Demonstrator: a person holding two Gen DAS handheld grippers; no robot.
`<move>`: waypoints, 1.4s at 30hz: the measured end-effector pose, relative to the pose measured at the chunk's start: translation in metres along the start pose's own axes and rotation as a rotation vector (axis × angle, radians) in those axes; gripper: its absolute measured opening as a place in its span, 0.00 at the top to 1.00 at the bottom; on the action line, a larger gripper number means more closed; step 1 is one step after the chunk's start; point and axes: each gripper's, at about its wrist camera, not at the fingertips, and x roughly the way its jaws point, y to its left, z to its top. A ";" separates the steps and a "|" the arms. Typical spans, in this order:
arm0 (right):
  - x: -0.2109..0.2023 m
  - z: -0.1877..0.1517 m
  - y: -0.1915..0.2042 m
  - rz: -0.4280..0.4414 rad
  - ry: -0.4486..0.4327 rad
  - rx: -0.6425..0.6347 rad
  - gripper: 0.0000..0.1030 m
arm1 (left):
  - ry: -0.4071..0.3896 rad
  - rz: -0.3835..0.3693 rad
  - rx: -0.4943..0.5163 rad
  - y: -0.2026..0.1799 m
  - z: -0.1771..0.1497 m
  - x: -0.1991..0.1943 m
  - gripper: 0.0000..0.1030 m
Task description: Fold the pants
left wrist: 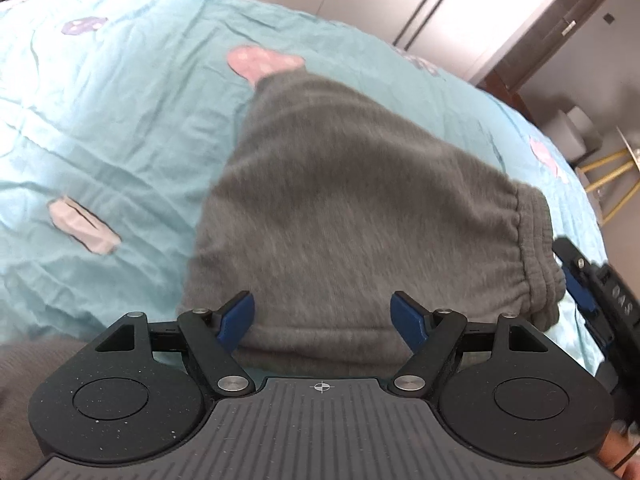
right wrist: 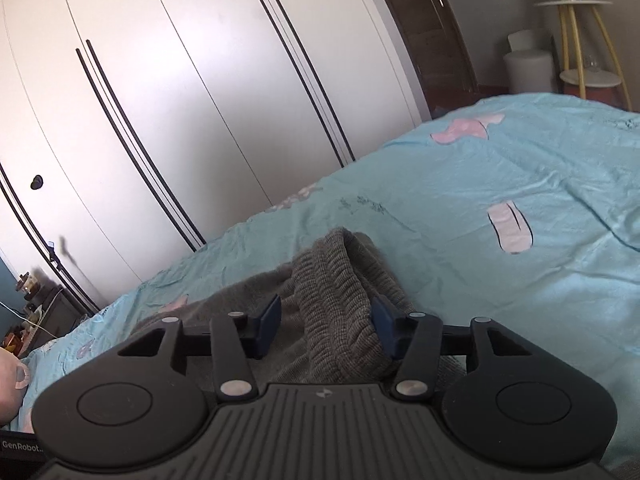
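Grey sweatpants (left wrist: 340,184) lie on a light blue bedsheet (left wrist: 100,120), one leg reaching away and the elastic waistband (left wrist: 532,248) at the right. My left gripper (left wrist: 323,316) is open over the near edge of the pants, nothing between its blue pads. My right gripper (right wrist: 326,330) is open with the ribbed waistband (right wrist: 332,304) bunched between its pads, which stand apart from each other. The right gripper also shows at the right edge of the left wrist view (left wrist: 580,284), beside the waistband.
The bed's sheet carries pink and grey printed patches (left wrist: 82,228). White wardrobe doors (right wrist: 180,100) stand beyond the bed. A dark wooden headboard (right wrist: 424,32) and a gold-legged side table (right wrist: 588,40) stand at the far right. A hand (right wrist: 12,376) shows at the left edge.
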 end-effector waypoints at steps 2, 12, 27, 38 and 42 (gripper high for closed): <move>-0.001 -0.001 0.006 0.001 -0.012 -0.022 0.53 | -0.031 -0.019 -0.030 0.011 0.010 -0.007 0.22; -0.001 -0.002 0.012 -0.014 -0.044 -0.070 0.57 | -0.179 0.050 0.062 0.048 0.081 -0.013 0.21; 0.023 -0.017 0.012 0.028 0.104 -0.134 0.69 | -0.148 0.054 0.361 0.007 0.125 0.075 0.18; 0.029 -0.017 0.011 -0.003 0.100 -0.158 0.70 | -0.122 0.100 0.369 -0.013 0.134 0.117 0.87; 0.030 -0.016 0.007 0.004 0.104 -0.130 0.70 | -0.170 0.165 0.271 -0.012 0.142 0.116 0.92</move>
